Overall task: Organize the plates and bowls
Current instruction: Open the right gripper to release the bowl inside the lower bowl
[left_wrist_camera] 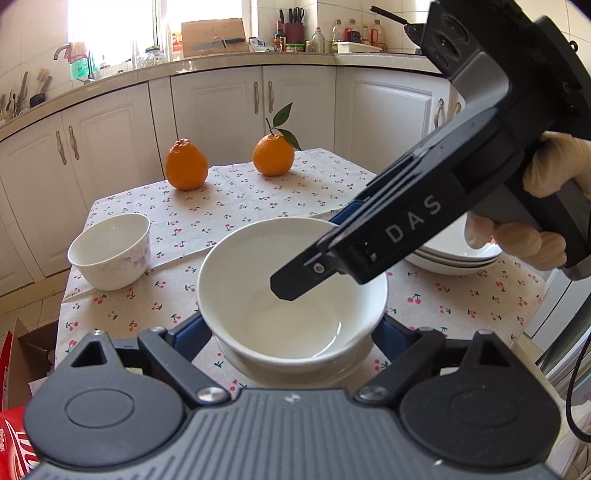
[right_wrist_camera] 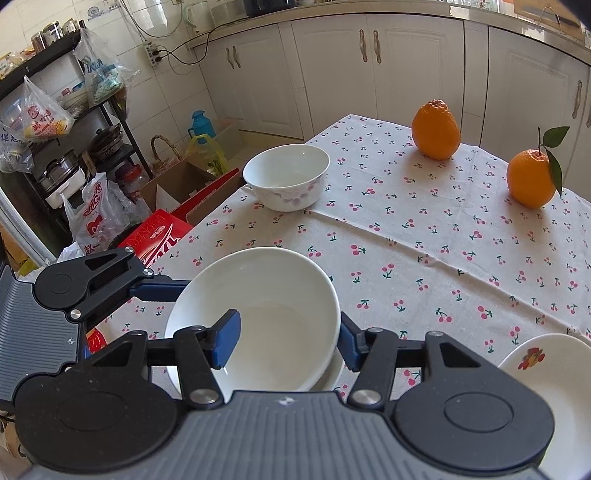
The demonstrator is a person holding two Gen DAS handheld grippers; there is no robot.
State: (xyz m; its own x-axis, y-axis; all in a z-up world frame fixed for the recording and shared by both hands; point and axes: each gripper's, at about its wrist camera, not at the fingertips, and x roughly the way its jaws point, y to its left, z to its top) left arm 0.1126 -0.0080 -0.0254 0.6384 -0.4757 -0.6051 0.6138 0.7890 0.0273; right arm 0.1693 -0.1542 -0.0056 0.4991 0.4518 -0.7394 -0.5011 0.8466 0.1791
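left wrist view, both tools spread around white bowl, oranges behind, plates right

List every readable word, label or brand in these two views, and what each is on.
"DAS": on the body of the right tongs, seen in the left view.
Red carton beside the table: white lettering, not readable.
Plastic bags on the shelf: printed characters, too small to read.
Counter bottles: labels too small.

White panelled kitchen cabinets under a pale counter; bright sunlit window; white tiled wall; black metal shelf rack.
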